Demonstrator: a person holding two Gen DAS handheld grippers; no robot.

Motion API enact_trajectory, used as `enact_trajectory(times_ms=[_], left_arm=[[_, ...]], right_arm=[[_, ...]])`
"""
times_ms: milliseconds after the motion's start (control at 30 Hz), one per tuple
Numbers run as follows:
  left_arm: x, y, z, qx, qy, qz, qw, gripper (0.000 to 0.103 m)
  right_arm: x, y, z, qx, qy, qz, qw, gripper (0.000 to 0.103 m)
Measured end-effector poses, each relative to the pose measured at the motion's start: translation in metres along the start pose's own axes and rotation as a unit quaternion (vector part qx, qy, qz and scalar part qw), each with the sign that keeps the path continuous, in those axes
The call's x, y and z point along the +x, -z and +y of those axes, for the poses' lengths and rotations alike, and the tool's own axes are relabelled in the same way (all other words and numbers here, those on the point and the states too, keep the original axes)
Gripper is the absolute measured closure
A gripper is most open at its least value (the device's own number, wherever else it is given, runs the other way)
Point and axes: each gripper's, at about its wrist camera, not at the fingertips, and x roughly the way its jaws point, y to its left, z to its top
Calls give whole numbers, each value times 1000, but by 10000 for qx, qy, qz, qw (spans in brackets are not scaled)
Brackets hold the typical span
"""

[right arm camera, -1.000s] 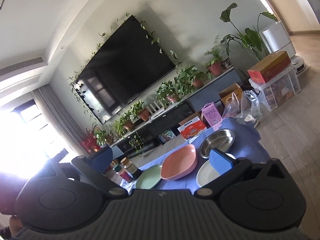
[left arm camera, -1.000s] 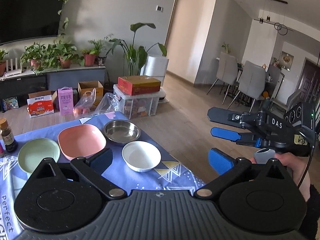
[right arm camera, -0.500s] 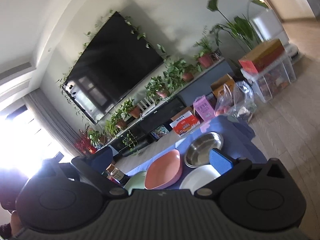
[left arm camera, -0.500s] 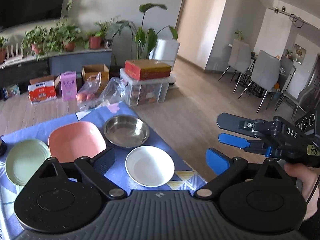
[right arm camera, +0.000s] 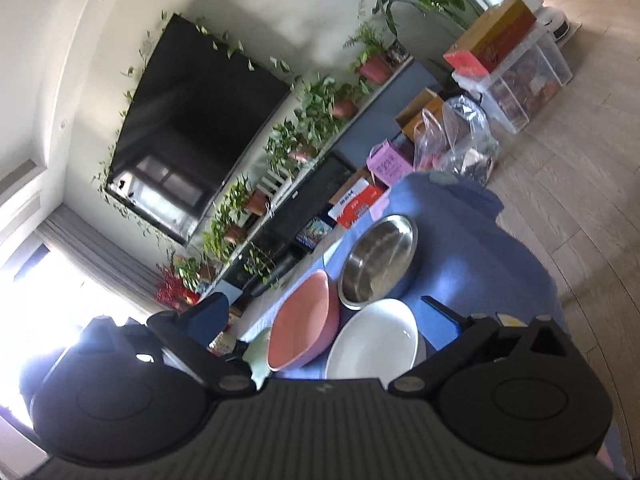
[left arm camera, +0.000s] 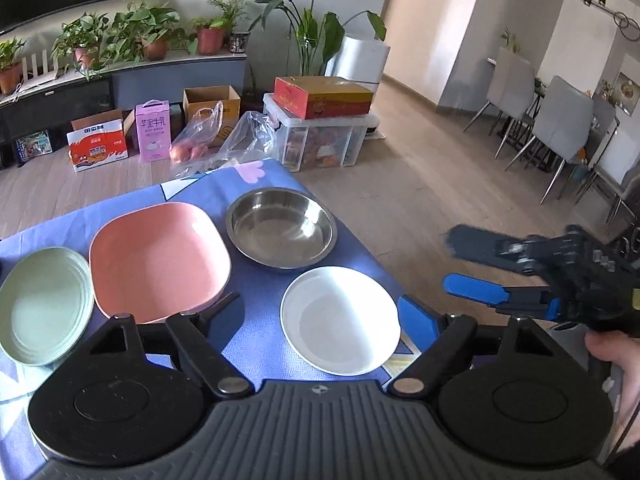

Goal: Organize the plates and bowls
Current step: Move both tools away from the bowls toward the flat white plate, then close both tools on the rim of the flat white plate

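On the blue tablecloth (left arm camera: pixel 248 336) lie a green plate (left arm camera: pixel 40 304), a pink square bowl (left arm camera: pixel 158 258), a steel bowl (left arm camera: pixel 282 226) and a white plate (left arm camera: pixel 340 320). My left gripper (left arm camera: pixel 320 312) is open and empty, held above the white plate. My right gripper (left arm camera: pixel 452 258) is open and empty in the air off the table's right edge. In the right wrist view it (right arm camera: pixel 324 312) looks over the white plate (right arm camera: pixel 372 344), pink bowl (right arm camera: pixel 302 320) and steel bowl (right arm camera: pixel 378 260).
The table's right edge drops to a wooden floor (left arm camera: pixel 420 184). Beyond the far edge are plastic bags (left arm camera: pixel 224 136), cartons and a clear bin (left arm camera: pixel 320 140). Dining chairs (left arm camera: pixel 560 120) stand far right. Bottles (right arm camera: pixel 224 340) stand at the table's left.
My left gripper moved forward and down over the dishes. My right gripper came lower and closer to the table, rolling to one side. The dishes stayed put.
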Motion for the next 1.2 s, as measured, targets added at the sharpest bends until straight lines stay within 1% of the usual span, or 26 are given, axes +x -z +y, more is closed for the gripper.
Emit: enact_trajectory(times_ms=[167,200,367,433,833,1067,1200], left_arm=[[9,0,0,63,-29,124,9999,26],[11,0,0,62,-33,150,9999,28],[18,4,0,29,7,212,9998,34],[22,5,0,26,16,268,9996,37],[39,9,5,-144,-60,435,9989,41],[47,10,5,-186,-57,484,9986,43],[51,12,6,-228,-99,515,9984,46]], right_arm=[[11,3,-8,163,115,208,9996,0],[12,2,-9,172,148,228,9995,1],[7,3,-10,94,324,182,9993,2],[4,5,-13,120,400,194,9989,5],[14,5,-16,131,522,411,9977,13],[21,7,-16,90,572,558,9968,16],[25,10,-17,72,626,630,9960,18]])
